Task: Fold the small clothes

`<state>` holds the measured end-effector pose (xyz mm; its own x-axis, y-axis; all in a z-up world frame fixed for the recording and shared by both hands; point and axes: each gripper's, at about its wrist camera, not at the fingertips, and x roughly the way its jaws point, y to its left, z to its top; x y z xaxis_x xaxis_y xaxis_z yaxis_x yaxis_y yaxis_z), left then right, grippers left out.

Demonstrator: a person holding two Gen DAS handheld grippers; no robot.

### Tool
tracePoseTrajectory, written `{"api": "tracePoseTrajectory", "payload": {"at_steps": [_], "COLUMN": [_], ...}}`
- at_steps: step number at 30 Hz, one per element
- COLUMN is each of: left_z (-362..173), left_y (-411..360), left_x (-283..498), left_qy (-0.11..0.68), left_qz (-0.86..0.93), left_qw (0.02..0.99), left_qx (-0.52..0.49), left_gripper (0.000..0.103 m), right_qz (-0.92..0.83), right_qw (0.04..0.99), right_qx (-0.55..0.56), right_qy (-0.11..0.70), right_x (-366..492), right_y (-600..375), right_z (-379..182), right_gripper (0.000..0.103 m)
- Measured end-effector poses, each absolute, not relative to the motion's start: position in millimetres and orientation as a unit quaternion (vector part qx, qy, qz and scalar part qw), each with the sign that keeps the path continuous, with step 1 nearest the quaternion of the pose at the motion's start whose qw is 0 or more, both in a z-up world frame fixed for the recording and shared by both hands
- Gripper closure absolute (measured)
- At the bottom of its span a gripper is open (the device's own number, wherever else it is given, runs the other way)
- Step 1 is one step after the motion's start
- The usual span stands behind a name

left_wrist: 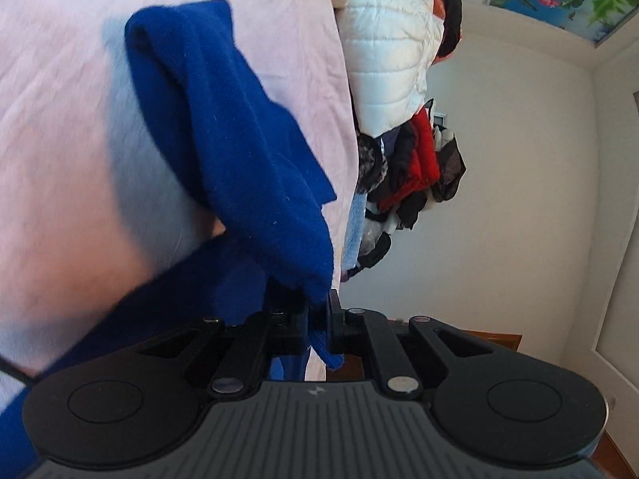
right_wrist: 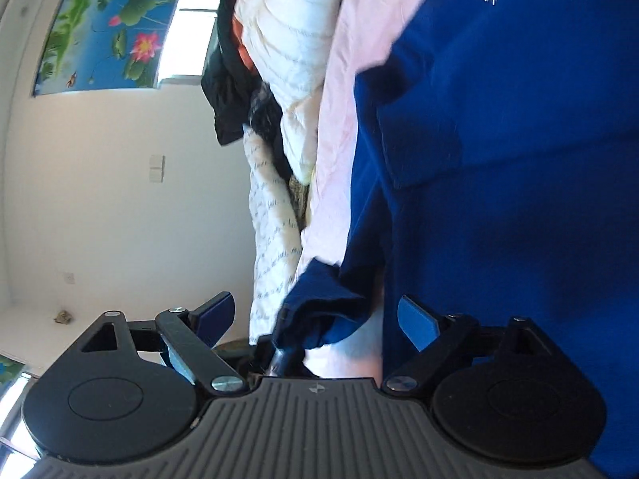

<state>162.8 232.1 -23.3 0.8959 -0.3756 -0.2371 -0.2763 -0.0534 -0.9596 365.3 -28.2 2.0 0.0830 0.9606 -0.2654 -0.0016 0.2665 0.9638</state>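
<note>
A royal-blue garment (left_wrist: 239, 151) lies bunched on a pale pink sheet (left_wrist: 60, 99). My left gripper (left_wrist: 318, 311) is shut on an edge of it, and a tip of blue cloth pokes out behind the closed black fingers (left_wrist: 334, 319). In the right wrist view the same blue garment (right_wrist: 499, 159) fills the right side, with small white lettering near the top. My right gripper (right_wrist: 319, 317) stands open, its blue-padded fingers (right_wrist: 417, 321) wide apart. A loose fold of the blue cloth (right_wrist: 327, 307) hangs between them, and neither pad touches it.
A heap of clothes borders the sheet: a white puffer jacket (left_wrist: 391, 60), red and black garments (left_wrist: 419, 167), and a white printed fabric (right_wrist: 271, 239). Beyond it are a white wall (left_wrist: 519, 199) and a lotus painting (right_wrist: 108, 24).
</note>
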Motion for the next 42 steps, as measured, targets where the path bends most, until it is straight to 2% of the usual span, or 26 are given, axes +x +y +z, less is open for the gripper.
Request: {"api": "tracePoseTrajectory", "payload": {"at_steps": [4, 15, 21, 25, 26, 28, 29, 30, 34, 35, 36, 37, 38, 39, 42], "left_z": [-24.7, -24.1, -27.6, -30.7, -31.0, -32.6, -33.6, -34.6, -37.1, -35.3, -32.8, -29.5, -26.7, -25.2, -18.6], "left_y": [224.3, 222.1, 213.1, 211.9, 210.8, 210.2, 210.5, 211.1, 210.8, 210.0, 208.9, 208.1, 208.3, 209.4, 211.1], "left_x": [155.8, 151.8, 152.9, 154.0, 155.9, 156.7, 156.9, 157.3, 155.5, 156.6, 156.6, 156.3, 154.6, 149.0, 152.6], "left_qy": [0.227, 0.227, 0.249, 0.261, 0.263, 0.265, 0.265, 0.265, 0.269, 0.272, 0.274, 0.271, 0.265, 0.249, 0.237], "left_qz": [-0.051, -0.053, -0.061, -0.064, -0.065, -0.063, -0.061, -0.059, -0.058, -0.064, -0.065, -0.060, -0.050, -0.041, -0.035], "left_qw": [0.663, 0.704, 0.707, 0.707, 0.706, 0.707, 0.707, 0.707, 0.709, 0.711, 0.717, 0.724, 0.731, 0.737, 0.749], "left_qx": [-0.712, -0.671, -0.659, -0.654, -0.655, -0.653, -0.653, -0.653, -0.650, -0.645, -0.638, -0.631, -0.628, -0.626, -0.618], "left_gripper": [0.096, 0.096, 0.096, 0.096, 0.096, 0.095, 0.095, 0.095, 0.091, 0.089, 0.075, 0.048, 0.034, 0.024, 0.024], "right_qz": [0.429, 0.413, 0.399, 0.392, 0.390, 0.385, 0.389, 0.398, 0.396, 0.397, 0.398, 0.397, 0.400, 0.404, 0.406], "right_qw": [0.532, 0.485, 0.483, 0.500, 0.507, 0.538, 0.557, 0.580, 0.647, 0.657, 0.663, 0.671, 0.678, 0.682, 0.700], "right_qx": [0.469, 0.511, 0.532, 0.519, 0.512, 0.487, 0.467, 0.439, 0.379, 0.373, 0.373, 0.374, 0.376, 0.381, 0.387], "right_qy": [0.560, 0.577, 0.570, 0.572, 0.573, 0.570, 0.566, 0.559, 0.531, 0.521, 0.512, 0.502, 0.489, 0.477, 0.441], "right_x": [353.4, 332.5, 339.0, 349.5, 350.3, 349.3, 348.1, 344.6, 342.6, 345.4, 349.6, 354.0, 359.7, 366.1, 388.6], "right_y": [-7.3, -32.2, -33.4, -30.4, -28.8, -25.0, -23.2, -21.8, -18.8, -19.7, -21.7, -24.8, -29.1, -34.1, -55.3], "right_z": [-6.1, -12.9, -14.9, -14.5, -14.9, -12.2, -8.0, -3.9, 10.4, 14.8, 19.2, 25.2, 32.8, 40.6, 69.3], "right_gripper": [0.017, 0.016, 0.015, 0.017, 0.022, 0.042, 0.072, 0.092, 0.092, 0.093, 0.093, 0.093, 0.093, 0.093, 0.093]}}
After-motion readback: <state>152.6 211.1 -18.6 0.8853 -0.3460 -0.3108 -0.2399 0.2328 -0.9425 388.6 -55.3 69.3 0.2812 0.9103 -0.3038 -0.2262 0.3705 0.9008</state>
